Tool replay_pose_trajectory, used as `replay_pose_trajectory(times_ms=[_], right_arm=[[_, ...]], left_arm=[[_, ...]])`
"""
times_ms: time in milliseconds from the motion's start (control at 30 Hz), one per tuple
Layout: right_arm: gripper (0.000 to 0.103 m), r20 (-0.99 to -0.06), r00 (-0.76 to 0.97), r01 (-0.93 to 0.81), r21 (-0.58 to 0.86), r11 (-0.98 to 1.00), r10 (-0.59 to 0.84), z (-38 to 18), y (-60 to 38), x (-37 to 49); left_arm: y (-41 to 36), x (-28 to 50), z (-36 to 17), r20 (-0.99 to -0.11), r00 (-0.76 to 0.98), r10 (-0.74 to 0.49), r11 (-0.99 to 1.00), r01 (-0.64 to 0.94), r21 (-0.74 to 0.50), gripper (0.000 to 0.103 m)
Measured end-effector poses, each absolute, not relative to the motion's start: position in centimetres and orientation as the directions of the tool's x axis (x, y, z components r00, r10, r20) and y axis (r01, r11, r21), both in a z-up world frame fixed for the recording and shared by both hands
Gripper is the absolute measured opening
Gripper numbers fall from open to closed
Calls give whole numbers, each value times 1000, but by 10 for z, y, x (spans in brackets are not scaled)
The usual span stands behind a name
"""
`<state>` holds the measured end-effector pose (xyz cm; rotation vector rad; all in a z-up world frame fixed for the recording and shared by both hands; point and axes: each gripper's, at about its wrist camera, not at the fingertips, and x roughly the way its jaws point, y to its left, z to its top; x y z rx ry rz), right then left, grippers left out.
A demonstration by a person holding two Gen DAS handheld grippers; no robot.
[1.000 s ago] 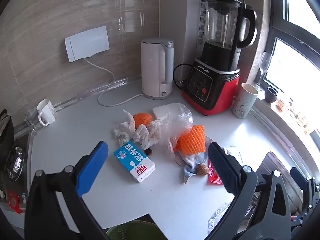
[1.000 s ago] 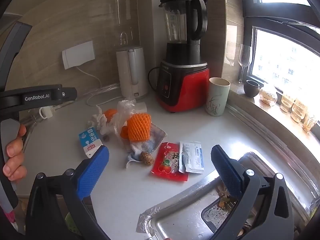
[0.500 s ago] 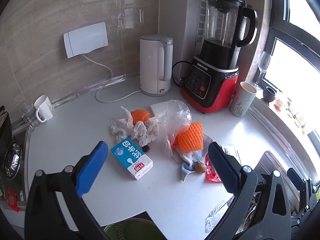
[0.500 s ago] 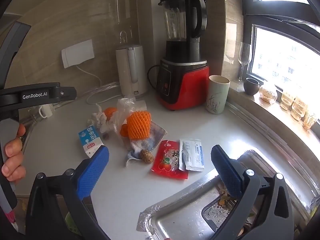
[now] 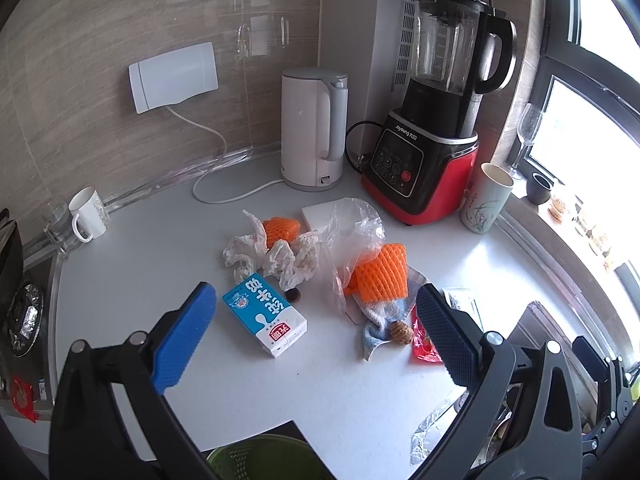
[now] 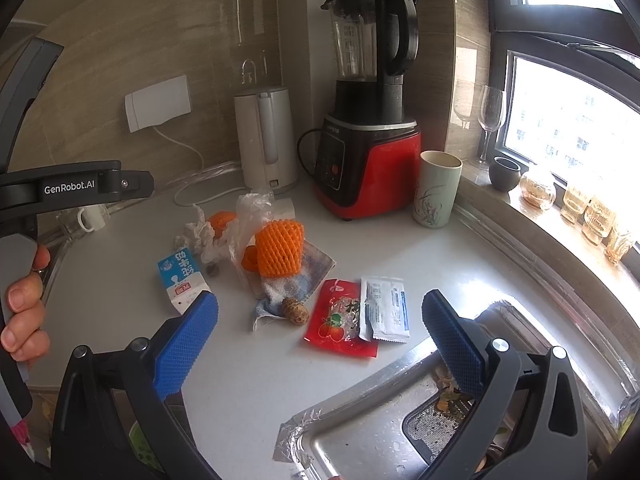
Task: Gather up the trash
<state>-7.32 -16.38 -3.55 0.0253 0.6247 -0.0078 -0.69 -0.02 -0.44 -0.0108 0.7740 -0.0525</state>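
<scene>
Left gripper (image 5: 312, 334), right gripper (image 6: 320, 342): both spread, empty, above counter (image 5: 132, 264) front edge.
Trash mid-counter: milk carton (image 5: 265, 315) stiff, boxy, likely light, grip across narrow sides. Foam net (image 5: 382, 274) springy. Tissue (image 5: 276, 254), bag (image 5: 354, 232) limp, bag slippery. Wrappers (image 6: 362, 316) flat, near sink (image 6: 360, 432), hard to pinch.
</scene>
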Motion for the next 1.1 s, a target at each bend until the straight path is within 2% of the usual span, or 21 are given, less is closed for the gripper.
replay_pose_trajectory(times_ms=[1100], right_arm=[[101,-584,811,18,17,1000,-5,-37,-166,-74]], left_arm=[[3,-6,-4,-705,707,-57,998,46,-34,96]])
